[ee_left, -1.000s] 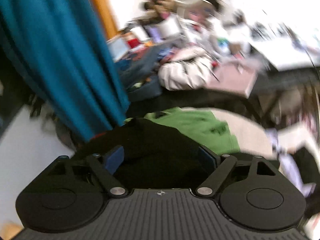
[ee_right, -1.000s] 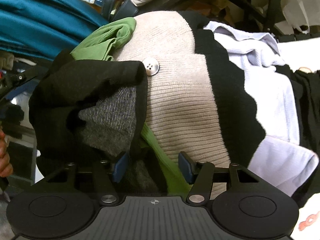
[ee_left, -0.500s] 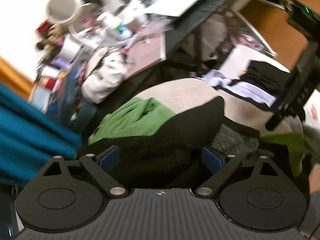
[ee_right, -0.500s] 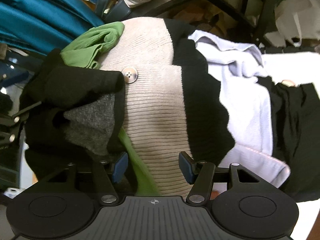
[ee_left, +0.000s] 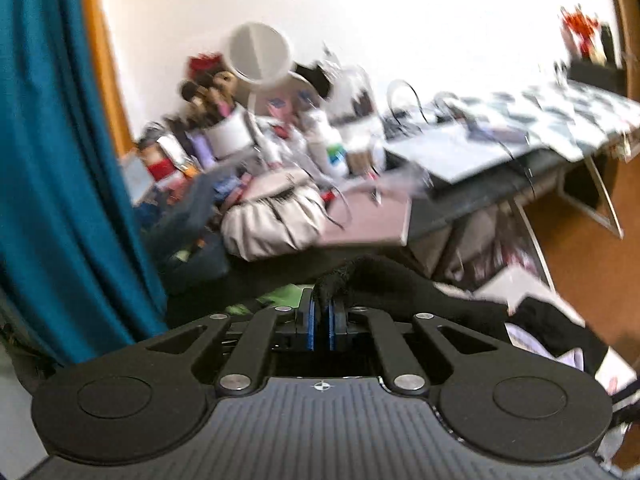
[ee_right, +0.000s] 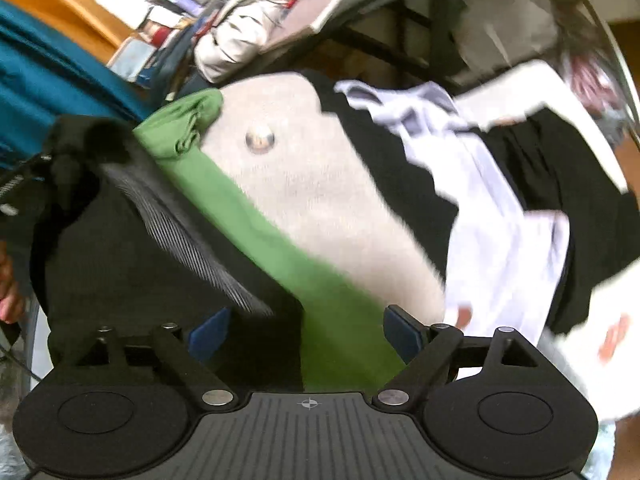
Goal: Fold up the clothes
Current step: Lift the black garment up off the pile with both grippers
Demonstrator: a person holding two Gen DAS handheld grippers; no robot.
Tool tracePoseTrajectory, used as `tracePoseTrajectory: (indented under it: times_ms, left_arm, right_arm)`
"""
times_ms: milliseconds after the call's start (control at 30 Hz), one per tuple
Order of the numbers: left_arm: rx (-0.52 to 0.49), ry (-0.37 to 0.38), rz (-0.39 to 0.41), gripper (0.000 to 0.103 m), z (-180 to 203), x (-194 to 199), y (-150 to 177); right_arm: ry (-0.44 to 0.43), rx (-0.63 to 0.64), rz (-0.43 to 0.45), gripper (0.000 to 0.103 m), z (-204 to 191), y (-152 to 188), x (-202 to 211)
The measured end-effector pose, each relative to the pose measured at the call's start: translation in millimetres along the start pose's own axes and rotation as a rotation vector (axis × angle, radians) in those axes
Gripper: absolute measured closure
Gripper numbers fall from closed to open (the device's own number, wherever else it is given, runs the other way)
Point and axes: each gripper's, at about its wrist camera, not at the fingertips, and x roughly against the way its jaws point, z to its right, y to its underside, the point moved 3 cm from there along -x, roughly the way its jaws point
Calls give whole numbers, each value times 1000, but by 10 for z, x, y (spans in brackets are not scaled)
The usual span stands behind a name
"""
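Over the clothes pile, our left gripper (ee_left: 320, 307) pinches the black garment (ee_left: 384, 280); our right gripper (ee_right: 306, 330) hangs spread apart.

left gripper (ee_left: 320, 322) jaws pinched, right gripper (ee_right: 306, 334) jaws apart

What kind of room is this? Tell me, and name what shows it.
Most likely a lived-in bedroom or home workroom. A cluttered desk against the wall holds a round mirror and brush-filled cups, a teal curtain hangs beside it, and a heap of mixed clothes waits for folding.
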Motion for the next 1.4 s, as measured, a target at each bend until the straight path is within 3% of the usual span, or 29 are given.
tracePoseTrajectory:
  times_ms: [133,300,533,600,667,700,767,800,1000,1133,1300,1400]
  left_arm:
    - [61,-45,83,97,-180,282,-140]
    - [123,-82,185,97,-210,643,-230]
    - [174,-103,267,97,-337,1228,-277]
    - [243,-125,287,97,-432,1435,-214]
    - [292,-144,310,97,-484,1637,-138]
    - [308,-152,323,97,-498,1741,-103]
    - [300,-167,362,97,-480,1931,-96]
    - [300,-172,399,97,-493,2043,-134]
    - [354,-171,605,97,-702,2536,-422]
    - [369,-163,692,97,-750,2694,-546]
    - [354,-92,789,97,-656,2823,-704]
    - [346,-13,860,97,-549,2877,-851]
  right_arm:
    - [17,-47,42,21,-120,219,22]
    - [-8,84,48,21,-426,220,-160]
    - [-60,228,21,23,-973,275,-315]
    - [-72,192,-7,40,-1016,281,-344]
    - [-88,149,-34,49,-1048,285,-370]
    - [-85,155,-38,60,-1079,286,-363]
    - [-96,175,-22,98,-1182,212,-249]
    - [-105,183,-13,99,-1236,169,-184]
    - [-219,184,333,99,-1718,-496,865]
    - [-255,239,582,99,-2012,-847,1686]
    - [-248,300,866,99,-2242,-1018,2732]
    - [-202,354,984,99,-2352,-1020,3252]
